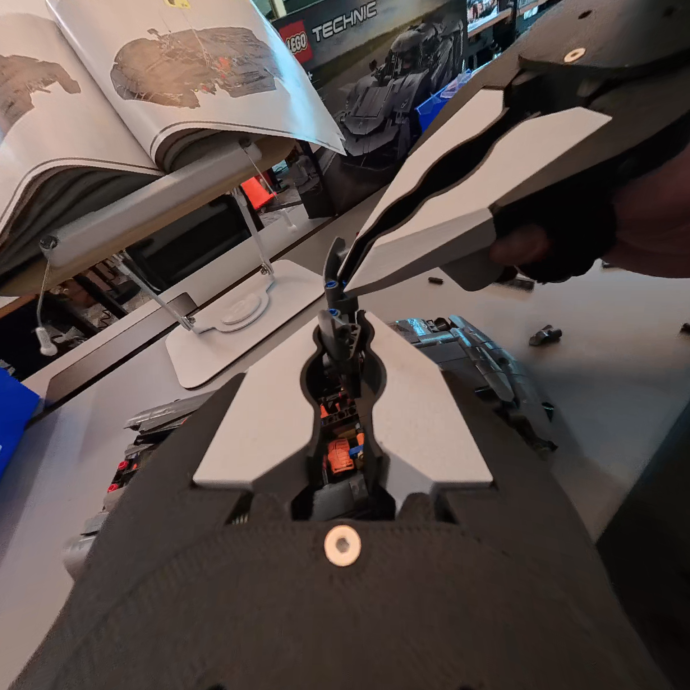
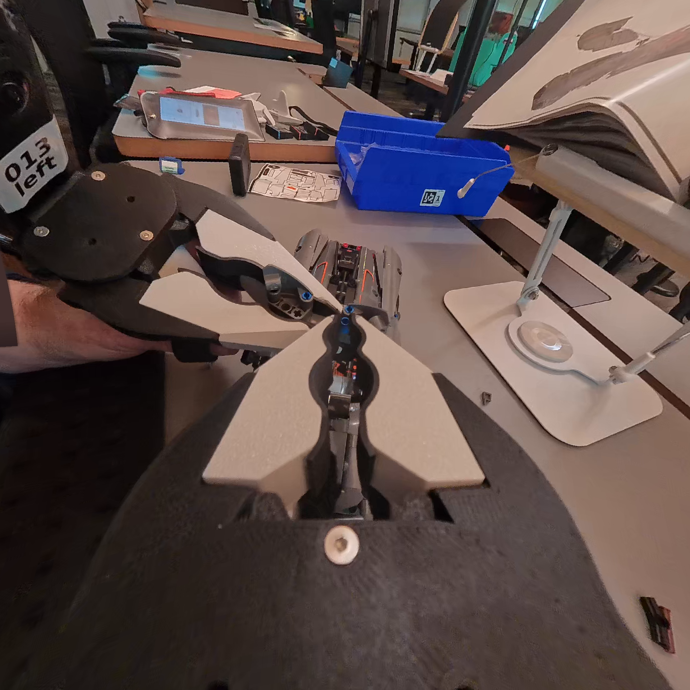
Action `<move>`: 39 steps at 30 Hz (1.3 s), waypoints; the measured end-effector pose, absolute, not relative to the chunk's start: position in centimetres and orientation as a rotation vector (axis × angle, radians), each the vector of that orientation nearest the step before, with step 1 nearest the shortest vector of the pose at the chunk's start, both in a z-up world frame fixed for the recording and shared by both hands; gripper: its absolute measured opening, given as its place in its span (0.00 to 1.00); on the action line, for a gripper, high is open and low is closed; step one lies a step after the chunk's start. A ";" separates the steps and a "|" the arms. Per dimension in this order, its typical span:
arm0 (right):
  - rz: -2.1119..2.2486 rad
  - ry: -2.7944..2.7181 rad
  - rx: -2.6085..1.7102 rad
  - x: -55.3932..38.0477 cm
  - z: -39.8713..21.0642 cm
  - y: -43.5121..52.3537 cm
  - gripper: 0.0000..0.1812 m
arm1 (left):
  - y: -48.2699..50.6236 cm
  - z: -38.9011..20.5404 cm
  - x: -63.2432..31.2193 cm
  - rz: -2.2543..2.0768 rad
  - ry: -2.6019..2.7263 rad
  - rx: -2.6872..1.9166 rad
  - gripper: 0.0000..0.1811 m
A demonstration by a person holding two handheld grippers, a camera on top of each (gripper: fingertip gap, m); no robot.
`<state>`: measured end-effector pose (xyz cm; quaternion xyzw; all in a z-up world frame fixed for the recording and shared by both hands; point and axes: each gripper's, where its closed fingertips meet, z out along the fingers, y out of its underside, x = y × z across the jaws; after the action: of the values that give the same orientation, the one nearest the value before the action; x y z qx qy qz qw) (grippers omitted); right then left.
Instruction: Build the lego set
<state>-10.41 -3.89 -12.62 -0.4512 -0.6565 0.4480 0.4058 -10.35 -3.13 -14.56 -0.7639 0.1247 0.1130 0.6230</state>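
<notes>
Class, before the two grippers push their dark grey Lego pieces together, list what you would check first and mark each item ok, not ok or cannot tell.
1. Left gripper shut on its dark grey Technic piece: ok.
2. Right gripper shut on its own dark piece with blue pin: ok.
3. The two pieces meet tip to tip, blue pins close together: ok.
4. Pin lined up with its hole: cannot tell, the fingers hide the joint.
5. Instruction book lies open on its stand: ok.
6. Partly built grey vehicle rests on the table beneath the grippers, apart from the held pieces: ok.
</notes>
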 end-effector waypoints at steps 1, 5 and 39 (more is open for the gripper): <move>1.144 -1.661 -1.146 -10.3 -12.6 -3.9 0.01 | -3.1 -14.6 -10.3 0.261 0.291 -1.755 0.07; 1.238 -1.651 -1.173 -10.0 -12.4 -4.0 0.00 | -3.2 -14.5 -10.0 0.284 0.316 -1.749 0.07; 1.427 -1.654 -1.183 -9.2 -11.7 -5.3 0.00 | -3.5 -14.6 -9.6 0.259 0.356 -1.752 0.07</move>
<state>-9.24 -5.32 -11.67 -0.4508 -0.6300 0.5437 0.3228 -9.62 -3.47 -14.62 -0.7615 0.1549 0.1125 0.6192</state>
